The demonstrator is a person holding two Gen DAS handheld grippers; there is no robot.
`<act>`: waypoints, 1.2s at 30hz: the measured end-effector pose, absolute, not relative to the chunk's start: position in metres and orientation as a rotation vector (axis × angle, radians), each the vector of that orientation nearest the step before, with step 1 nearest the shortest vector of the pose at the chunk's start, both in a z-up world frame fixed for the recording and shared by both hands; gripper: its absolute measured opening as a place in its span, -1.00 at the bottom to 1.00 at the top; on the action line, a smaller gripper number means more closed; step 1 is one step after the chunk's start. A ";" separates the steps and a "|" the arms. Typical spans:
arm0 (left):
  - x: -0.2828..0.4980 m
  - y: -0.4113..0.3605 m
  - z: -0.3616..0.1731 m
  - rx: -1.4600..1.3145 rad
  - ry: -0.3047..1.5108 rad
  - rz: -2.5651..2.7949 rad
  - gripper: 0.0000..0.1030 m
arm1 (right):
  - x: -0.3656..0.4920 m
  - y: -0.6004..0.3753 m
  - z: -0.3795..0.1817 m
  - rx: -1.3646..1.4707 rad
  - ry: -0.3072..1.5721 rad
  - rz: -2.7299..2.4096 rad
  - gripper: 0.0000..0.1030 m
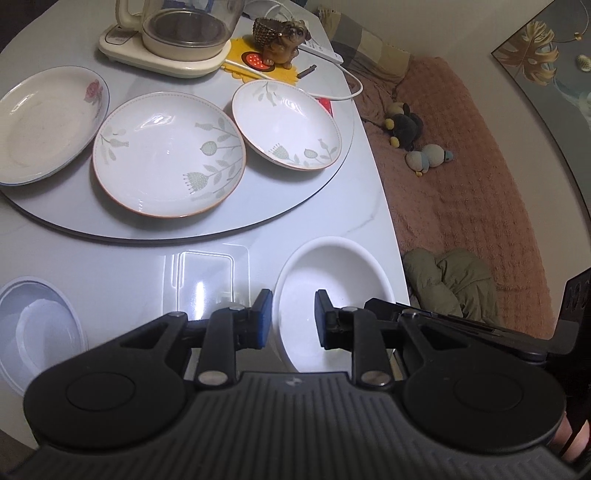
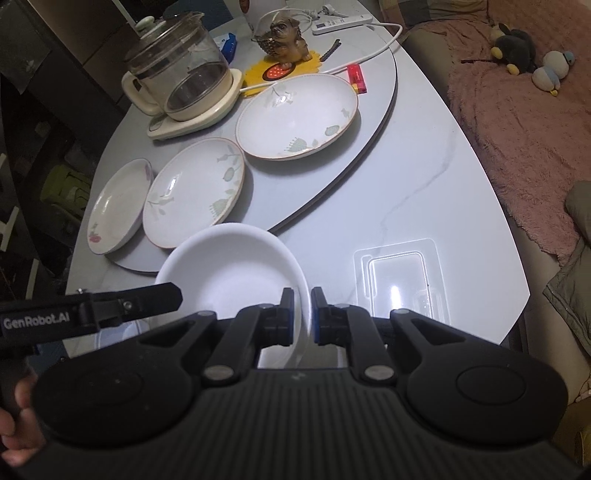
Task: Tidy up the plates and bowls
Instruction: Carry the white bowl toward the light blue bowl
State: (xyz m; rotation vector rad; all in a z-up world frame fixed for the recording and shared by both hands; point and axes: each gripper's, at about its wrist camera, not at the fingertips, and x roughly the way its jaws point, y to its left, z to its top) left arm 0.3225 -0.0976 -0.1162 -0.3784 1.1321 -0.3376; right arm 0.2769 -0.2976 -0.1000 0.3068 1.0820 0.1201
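A plain white round bowl [image 2: 229,273] hangs between two black two-finger grippers, near the front edge of the pale marble-look table [image 2: 424,177]. The right gripper [image 2: 302,314] is clamped tight on the bowl's right rim, one pad inside and one outside. The left gripper [image 1: 293,317] stands only slightly apart across the bowl's left rim [image 1: 332,291], and in the right wrist view its black finger [image 2: 162,295] lies against the bowl's left edge; whether its pads truly press the rim I cannot tell for sure, though it looks like a grip. Farther back, on the grey round turntable [image 1: 258,218], three dishes lie in a row: a rose-printed white plate [image 1: 44,122] at the left, a leaf-patterned shallow plate [image 1: 168,155] in the middle, and a smaller leaf-patterned plate [image 1: 286,125] at the right. A glass kettle on a cream base [image 1: 177,33] stands at the far side.
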 end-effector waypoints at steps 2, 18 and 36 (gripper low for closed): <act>0.314 -0.091 -0.110 -0.384 1.122 -0.332 -0.47 | 0.272 -0.292 -0.092 0.299 1.072 0.134 -0.77; 0.268 -0.009 -0.075 -0.422 1.036 -0.316 -0.47 | 0.244 -0.223 -0.062 0.307 1.013 0.175 -0.76; 0.245 0.111 -0.090 -0.519 0.991 -0.175 -0.47 | 0.256 -0.116 -0.072 0.268 1.067 0.267 -0.76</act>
